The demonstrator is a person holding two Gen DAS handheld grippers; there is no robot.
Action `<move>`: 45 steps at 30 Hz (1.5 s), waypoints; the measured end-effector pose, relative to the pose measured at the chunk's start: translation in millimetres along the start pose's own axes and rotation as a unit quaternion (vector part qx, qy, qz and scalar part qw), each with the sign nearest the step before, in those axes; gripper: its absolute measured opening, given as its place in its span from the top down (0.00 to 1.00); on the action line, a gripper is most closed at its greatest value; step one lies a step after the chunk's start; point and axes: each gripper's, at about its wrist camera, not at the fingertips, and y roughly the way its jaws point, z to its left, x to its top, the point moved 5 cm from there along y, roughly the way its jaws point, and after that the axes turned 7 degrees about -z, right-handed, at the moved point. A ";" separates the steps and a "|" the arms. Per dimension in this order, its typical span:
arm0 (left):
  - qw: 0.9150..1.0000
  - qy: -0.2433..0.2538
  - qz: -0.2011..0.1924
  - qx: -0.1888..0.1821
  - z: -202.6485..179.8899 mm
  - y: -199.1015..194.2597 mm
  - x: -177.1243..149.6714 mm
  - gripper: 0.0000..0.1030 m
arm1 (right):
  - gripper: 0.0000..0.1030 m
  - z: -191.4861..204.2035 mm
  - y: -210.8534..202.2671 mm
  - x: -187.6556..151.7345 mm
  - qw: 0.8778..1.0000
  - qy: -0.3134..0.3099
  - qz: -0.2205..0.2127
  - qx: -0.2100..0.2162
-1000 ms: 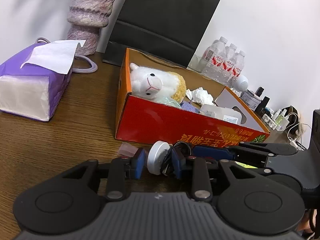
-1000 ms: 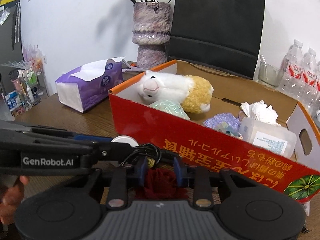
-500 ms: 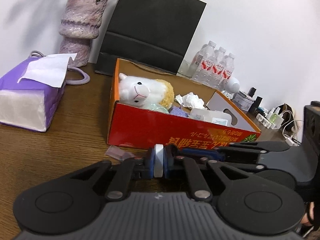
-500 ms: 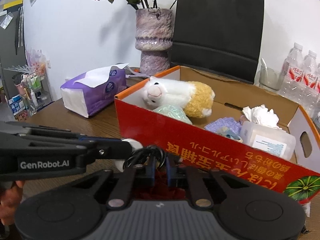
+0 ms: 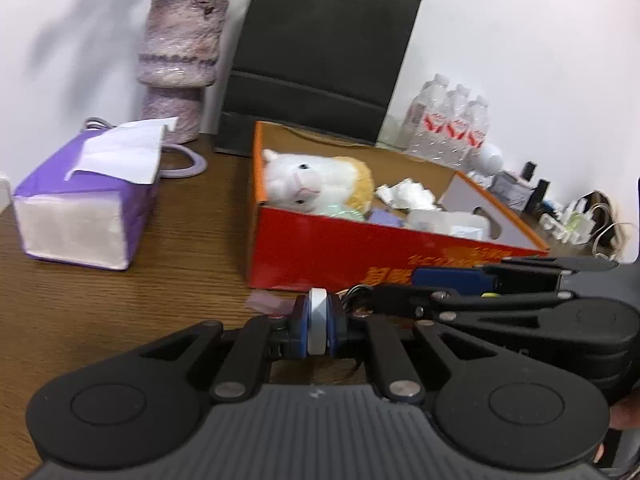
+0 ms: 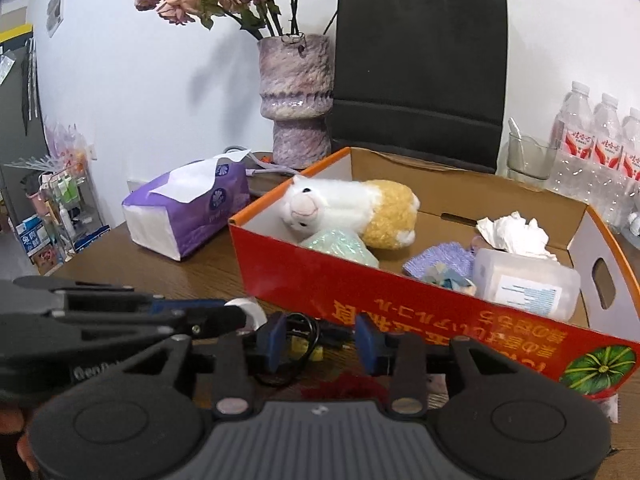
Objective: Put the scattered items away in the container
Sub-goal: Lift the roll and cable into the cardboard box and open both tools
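The red and orange cardboard box (image 5: 320, 246) (image 6: 320, 280) stands on the wooden table and holds a white and yellow plush alpaca (image 6: 352, 208), crumpled tissue (image 6: 514, 232), a plastic tub (image 6: 524, 284) and cloths. My left gripper (image 5: 318, 326) is shut on a white round disc (image 5: 318, 320), just in front of the box; the disc also shows in the right wrist view (image 6: 250, 314). My right gripper (image 6: 320, 344) is open, with a black coiled cable (image 6: 300, 344) and a red rose-like item (image 6: 340, 386) lying between and below its fingers.
A purple tissue pack (image 5: 88, 200) lies left of the box. A purple vase (image 6: 296, 96) and a black paper bag (image 6: 420, 76) stand behind it. Water bottles (image 5: 452, 124) and small clutter sit at the back right. A pink wrapper (image 5: 266, 304) lies by the left fingers.
My left gripper closed on the white disc and lifted back a little. My right gripper closed, then opened again over the cable and red item.
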 end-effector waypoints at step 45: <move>0.998 0.009 -0.066 -0.003 -26.6 -46.8 11.9 0.90 | 0.86 -31.3 -79.1 4.8 0.995 -0.016 -0.052 -0.082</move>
